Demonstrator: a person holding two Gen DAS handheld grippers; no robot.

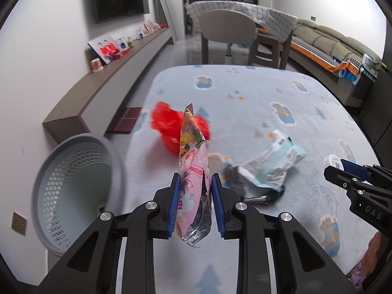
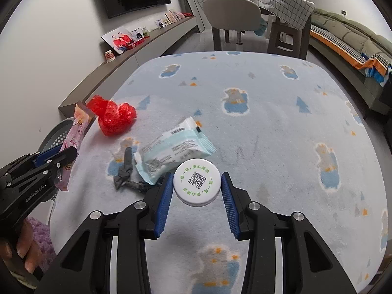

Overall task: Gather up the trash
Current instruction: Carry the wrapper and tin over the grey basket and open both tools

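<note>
left tool clamped on pink printed foil snack wrapper, grey perforated plastic bin just left below worktop edge: carry it over the rim before releasing. right tool grips white round plastic lid; bin it next.

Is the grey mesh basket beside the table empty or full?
Apparently empty: the grey mesh basket shows bare inner walls, though its bottom is partly hidden.

Both black grippers have ribbed blue pads, silver screws; fuzzy purple sleeve.
</note>
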